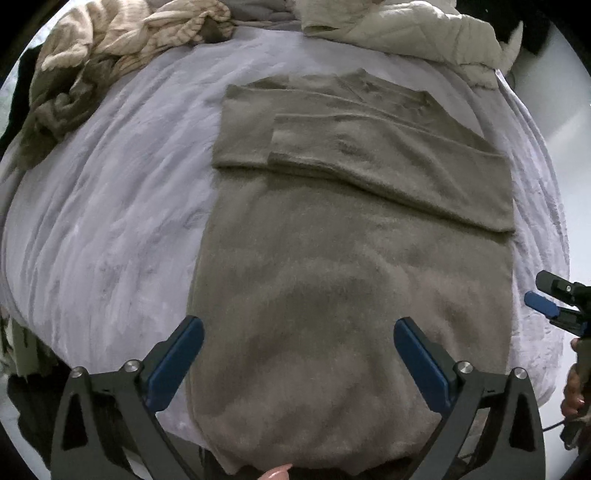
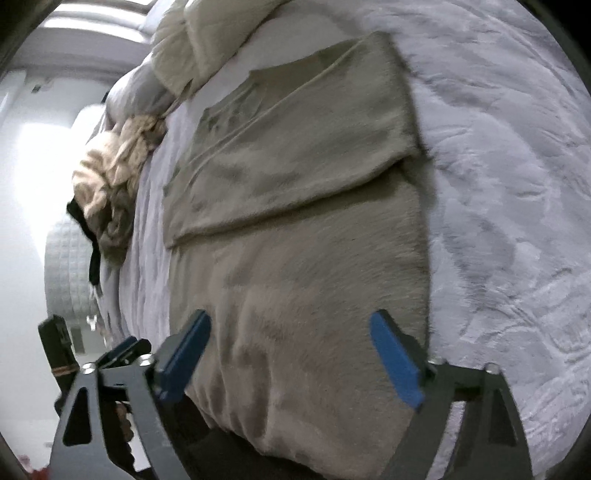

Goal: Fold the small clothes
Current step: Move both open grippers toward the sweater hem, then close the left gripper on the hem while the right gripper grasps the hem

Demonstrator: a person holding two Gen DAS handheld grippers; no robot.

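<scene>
A taupe fuzzy sweater (image 1: 351,288) lies flat on the lavender blanket, both sleeves folded across its chest. My left gripper (image 1: 297,330) hovers open over the sweater's near hem, with nothing between its blue pads. In the right wrist view the same sweater (image 2: 306,266) stretches away from me, and my right gripper (image 2: 290,326) stands open above its lower part, holding nothing. The right gripper (image 1: 554,306) also shows at the left wrist view's right edge, off the sweater's right side. The left gripper (image 2: 125,350) appears at the lower left of the right wrist view.
A heap of beige and olive clothes (image 1: 110,55) lies at the bed's far left corner. A cream quilted cover (image 1: 406,33) is bunched at the far right. The lavender blanket (image 1: 110,221) spreads left of the sweater. A hand (image 1: 574,391) holds the right gripper's handle.
</scene>
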